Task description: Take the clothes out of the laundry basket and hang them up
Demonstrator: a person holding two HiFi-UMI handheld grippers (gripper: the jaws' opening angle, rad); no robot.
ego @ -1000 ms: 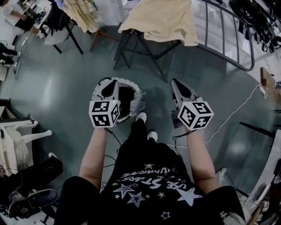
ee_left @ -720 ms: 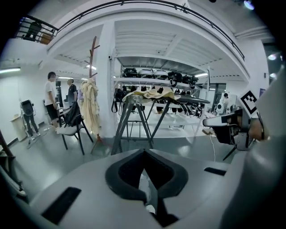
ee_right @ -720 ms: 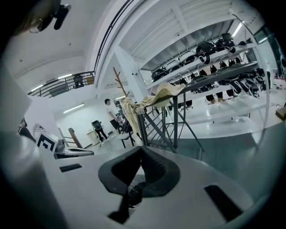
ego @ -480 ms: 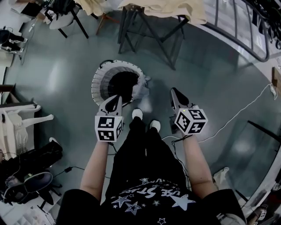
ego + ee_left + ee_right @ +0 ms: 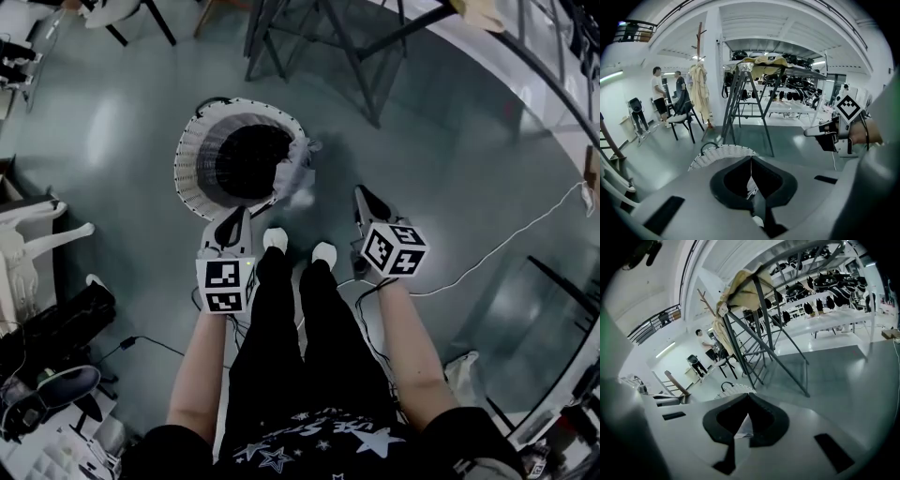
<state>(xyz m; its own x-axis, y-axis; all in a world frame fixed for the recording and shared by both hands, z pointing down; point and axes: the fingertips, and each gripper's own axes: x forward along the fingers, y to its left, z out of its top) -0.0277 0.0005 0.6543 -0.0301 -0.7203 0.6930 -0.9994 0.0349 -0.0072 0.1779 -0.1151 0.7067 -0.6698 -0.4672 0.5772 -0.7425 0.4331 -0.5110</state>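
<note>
The laundry basket [image 5: 187, 167] stands on the grey floor [image 5: 450, 141], just ahead of the left gripper [image 5: 233, 218] and ahead and off to the left of the right gripper [image 5: 362, 197]. It is round, with a white woven wall and a small dark handle at the far rim. Its inside is a dark hollow, and what lies at the bottom cannot be made out. A pale grey garment [image 5: 302, 171] is bunched over the rim on the side nearer the right jaws and spills down the outside towards the floor.

Both pairs of jaws are pressed together with nothing between them. Both point forward and down, and neither touches the basket or the garment. Beyond the basket, further ahead of the jaws, stands a folding drying rack [image 5: 733, 103] with dark legs and a cream cloth [image 5: 765, 60] draped over its top.
</note>
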